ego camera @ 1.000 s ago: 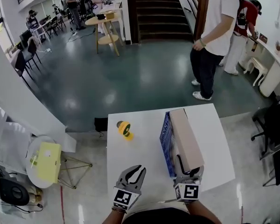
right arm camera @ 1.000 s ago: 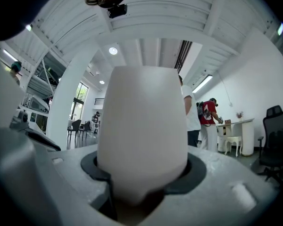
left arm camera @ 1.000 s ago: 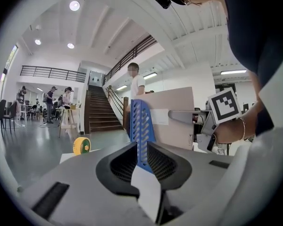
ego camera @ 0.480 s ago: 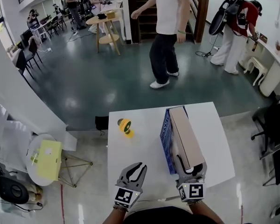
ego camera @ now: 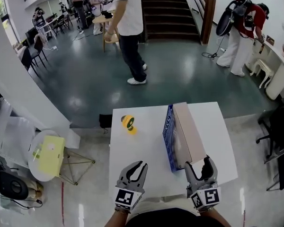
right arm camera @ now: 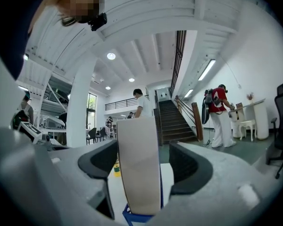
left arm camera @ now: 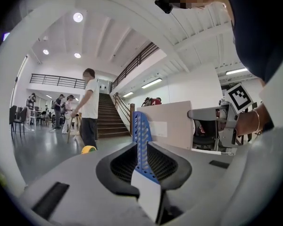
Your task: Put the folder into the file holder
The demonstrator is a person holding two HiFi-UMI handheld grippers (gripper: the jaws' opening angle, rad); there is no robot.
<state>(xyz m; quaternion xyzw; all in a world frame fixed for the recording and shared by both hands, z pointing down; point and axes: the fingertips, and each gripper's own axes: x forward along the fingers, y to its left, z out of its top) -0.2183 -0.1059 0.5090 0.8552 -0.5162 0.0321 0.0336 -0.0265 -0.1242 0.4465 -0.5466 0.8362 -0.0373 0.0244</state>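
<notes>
A tan folder (ego camera: 189, 131) stands on edge inside the blue file holder (ego camera: 168, 136) on the right half of the white table (ego camera: 142, 148). My right gripper (ego camera: 202, 168) sits at the folder's near end. Its jaws are opening, and the folder's edge (right arm camera: 139, 164) stands between them with a gap on each side, above the holder's blue rim (right arm camera: 141, 218). My left gripper (ego camera: 136, 168) hovers at the table's near edge, left of the holder, jaws a narrow slit apart and empty. The left gripper view shows the holder (left arm camera: 140, 135) and folder (left arm camera: 172, 124) beyond the gripper (left arm camera: 140, 147).
A yellow tape roll (ego camera: 128, 123) lies on the table's far left. A person in white (ego camera: 128, 32) walks across the floor beyond the table, and another in red (ego camera: 241, 32) stands at the right. A round side table (ego camera: 47, 155) stands to the left, a black chair (ego camera: 277, 126) to the right.
My right gripper has let go of the folder's near end, drawn back toward me and spread its jaws. The person in white has walked leftward. The left gripper has stayed put.
</notes>
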